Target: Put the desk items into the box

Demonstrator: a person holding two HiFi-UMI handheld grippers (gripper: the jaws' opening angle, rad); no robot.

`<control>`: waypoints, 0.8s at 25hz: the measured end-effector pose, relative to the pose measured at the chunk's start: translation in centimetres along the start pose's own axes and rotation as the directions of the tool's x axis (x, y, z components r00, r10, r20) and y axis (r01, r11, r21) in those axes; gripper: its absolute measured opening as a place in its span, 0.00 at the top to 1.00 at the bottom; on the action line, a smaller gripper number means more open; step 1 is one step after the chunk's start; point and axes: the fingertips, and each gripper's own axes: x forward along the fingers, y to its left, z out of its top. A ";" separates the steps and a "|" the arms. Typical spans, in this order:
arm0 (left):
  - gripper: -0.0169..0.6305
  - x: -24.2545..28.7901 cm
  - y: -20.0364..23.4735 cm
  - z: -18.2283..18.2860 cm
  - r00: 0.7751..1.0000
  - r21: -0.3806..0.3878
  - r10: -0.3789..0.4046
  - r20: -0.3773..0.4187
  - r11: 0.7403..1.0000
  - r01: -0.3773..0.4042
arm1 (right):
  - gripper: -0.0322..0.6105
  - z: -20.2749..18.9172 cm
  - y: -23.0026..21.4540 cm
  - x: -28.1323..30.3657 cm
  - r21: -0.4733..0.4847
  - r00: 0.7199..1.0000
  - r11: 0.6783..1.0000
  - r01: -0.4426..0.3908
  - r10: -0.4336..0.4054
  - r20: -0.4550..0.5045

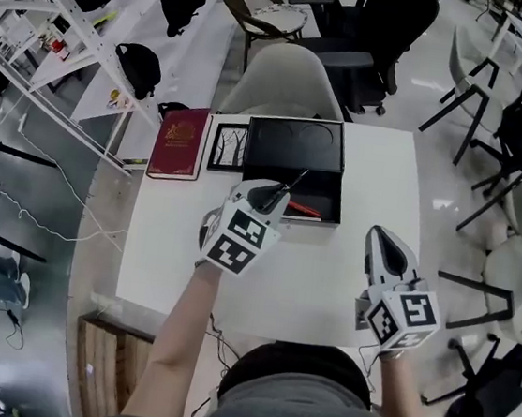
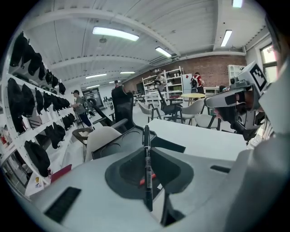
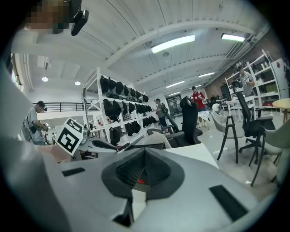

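My left gripper (image 1: 276, 193) is shut on a black pen (image 1: 293, 180) and hangs over the front left part of the open black box (image 1: 337, 146). The pen's tip points up and to the right, above the box. In the left gripper view the pen (image 2: 146, 156) stands upright between the jaws, with the box (image 2: 118, 146) behind it. A red pen (image 1: 304, 209) lies inside the box near its front wall. My right gripper (image 1: 383, 237) is over the table's right part, apart from the box; its jaws (image 3: 144, 155) are shut with nothing in them.
On the white table (image 1: 355, 290), a dark red book (image 1: 179, 142) lies at the back left corner. A framed tree picture (image 1: 228, 145) lies between the book and the box. Chairs (image 1: 281, 81) stand beyond the far edge, and a shelf rack (image 1: 66, 28) runs along the left.
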 end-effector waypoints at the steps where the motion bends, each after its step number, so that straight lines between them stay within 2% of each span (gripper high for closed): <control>1: 0.90 0.4 0.0 -0.1 1.000 0.003 -0.009 -0.003 1.000 0.009 | 0.95 0.0 -0.1 0.1 0.001 1.000 1.000 0.002 -0.002 -0.002; 9: 0.90 3.5 -0.2 -2.6 0.993 0.014 -0.063 -0.096 0.998 0.064 | 0.95 -0.2 -1.2 0.9 0.006 1.000 1.000 0.022 -0.021 -0.021; 20: 0.90 7.0 -0.9 -6.1 0.965 0.039 -0.124 -0.229 0.990 0.137 | 0.95 -1.0 -2.5 1.3 0.021 0.998 0.999 0.045 -0.044 -0.043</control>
